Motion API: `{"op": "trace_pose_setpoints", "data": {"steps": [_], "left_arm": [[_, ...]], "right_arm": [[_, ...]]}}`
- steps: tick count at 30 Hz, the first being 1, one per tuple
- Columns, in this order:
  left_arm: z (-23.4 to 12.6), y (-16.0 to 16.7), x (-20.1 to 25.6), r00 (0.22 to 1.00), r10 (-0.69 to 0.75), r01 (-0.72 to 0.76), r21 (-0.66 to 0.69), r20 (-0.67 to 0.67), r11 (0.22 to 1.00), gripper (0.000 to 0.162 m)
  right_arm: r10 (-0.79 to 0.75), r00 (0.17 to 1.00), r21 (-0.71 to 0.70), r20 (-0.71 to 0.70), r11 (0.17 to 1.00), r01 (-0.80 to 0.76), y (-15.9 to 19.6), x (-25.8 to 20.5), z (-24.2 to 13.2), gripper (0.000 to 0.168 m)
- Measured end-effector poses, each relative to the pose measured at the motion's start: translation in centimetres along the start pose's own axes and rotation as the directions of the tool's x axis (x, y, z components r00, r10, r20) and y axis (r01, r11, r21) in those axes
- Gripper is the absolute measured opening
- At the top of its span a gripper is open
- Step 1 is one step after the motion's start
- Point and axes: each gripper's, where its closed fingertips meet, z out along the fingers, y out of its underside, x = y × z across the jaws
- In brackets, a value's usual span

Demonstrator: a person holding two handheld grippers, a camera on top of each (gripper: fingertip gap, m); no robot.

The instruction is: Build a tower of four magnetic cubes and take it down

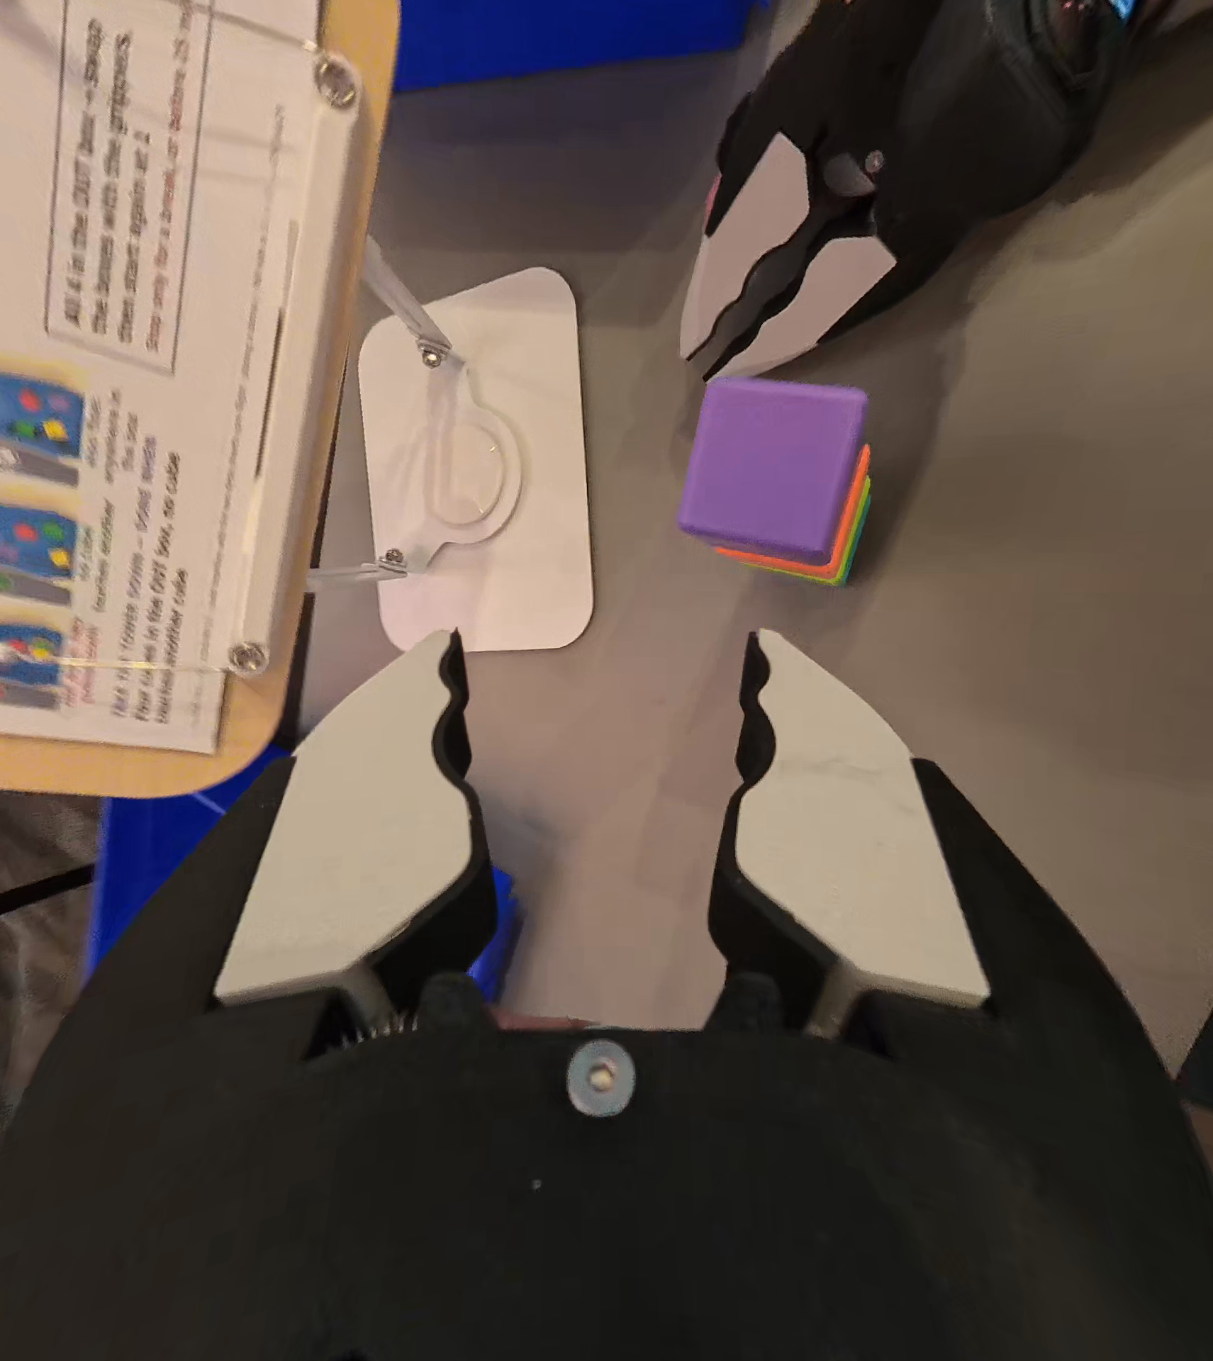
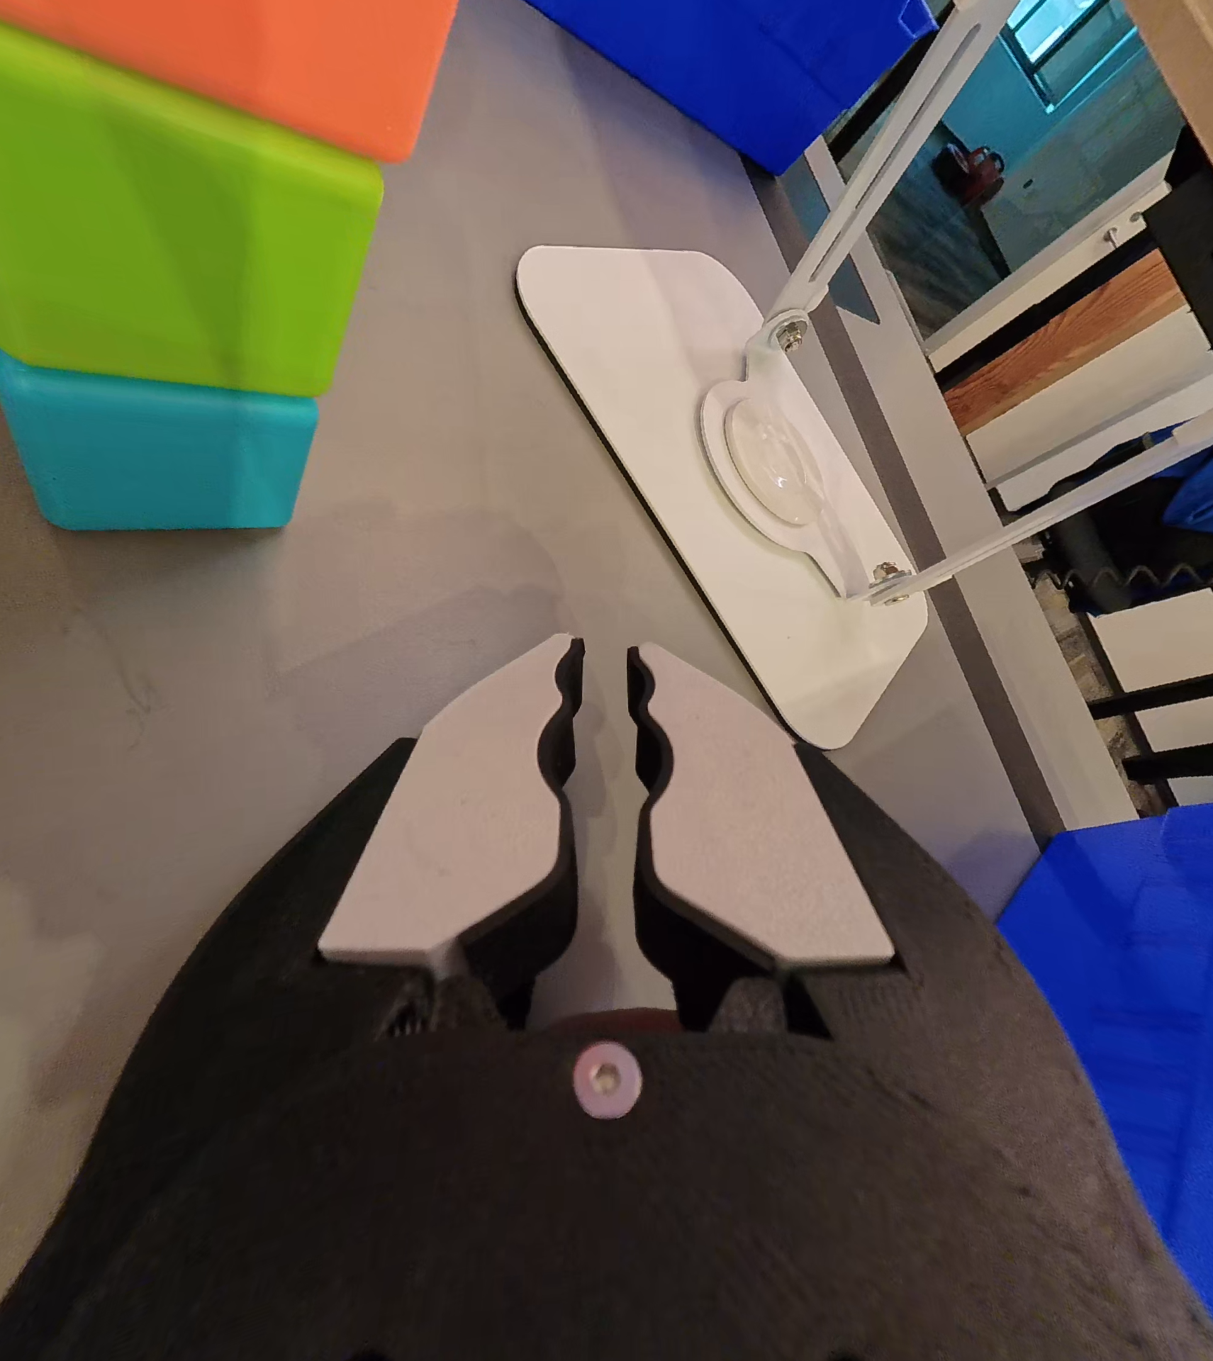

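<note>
Nearest the left wrist camera, the left gripper [image 1: 603, 648], black-bodied with pale grey finger plates, hangs above the matte grey tabletop [image 1: 1030, 589] with its fingers spread wide and nothing between them. Just beyond its left fingertip lies a white rounded rectangular base plate [image 1: 537, 471] carrying a clear plastic mount, from which thin clear struts rise to a tan wooden board [image 1: 338, 368] holding a printed instruction sheet under a clear cover. Ahead and to the right of the fingertips stands the tower of four magnetic cubes [image 1: 780, 479], seen from above: a purple cube [image 1: 772, 460] on top, with orange, green and blue edges peeking out beneath it, slightly offset. Just past the tower is the right gripper [image 1: 699, 361], tips pointing down near the purple cube without touching it, its fingers a narrow gap apart and empty.

From the right wrist camera, the same narrow gap shows between the right gripper's fingers [image 2: 603, 655], which hold nothing. Up and to the left, the tower's lower cubes stand on the table: teal-blue cube [image 2: 161, 456] at the bottom, lime green cube [image 2: 168, 258] on it, orange cube [image 2: 279, 66] above. Farther off sit blue plastic bins [image 2: 736, 66].
</note>
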Motion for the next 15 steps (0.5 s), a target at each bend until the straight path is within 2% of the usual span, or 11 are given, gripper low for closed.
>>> {"op": "trace_pose_setpoints", "data": {"steps": [1, 4, 6, 10, 13, 15], "left_arm": [[0.2, 0.7, 0.0, 0.999, -0.046, 0.046, 0.037, -0.006, 0.998, 0.067], [1.7, 2.7, 0.1, 0.991, -0.129, 0.131, 0.139, -0.020, 0.982, 0.052], [3.6, 4.4, -0.5, 0.982, -0.189, 0.182, 0.185, 0.020, 0.966, 0.043], [7.7, 5.8, -2.3, 0.938, -0.343, 0.303, 0.369, 0.047, 0.879, 0.027], [10.6, 6.4, -3.4, 0.923, -0.368, 0.288, 0.428, 0.115, 0.857, 0.017], [12.3, 7.3, -4.0, 0.909, -0.373, 0.272, 0.415, 0.187, 0.868, 0.011]], "right_arm": [[0.001, 1.000, -0.001, 0.000, 1.000, -0.001, 0.0, 0.0, 0.0, 0.011], [0.010, 1.000, 0.003, -0.003, 1.000, -0.010, 0.0, 0.2, 0.0, 0.011], [0.019, 1.000, 0.007, -0.004, 1.000, -0.019, 0.0, 0.3, -0.1, 0.011], [0.035, 0.999, 0.006, -0.024, 0.999, -0.035, 0.3, 0.9, -0.2, 0.011], [0.060, 0.998, 0.009, -0.028, 0.998, -0.060, 0.5, 1.5, -0.2, 0.012], [0.063, 0.998, 0.009, -0.027, 0.998, -0.063, 0.5, 1.5, -0.2, 0.012]]}}
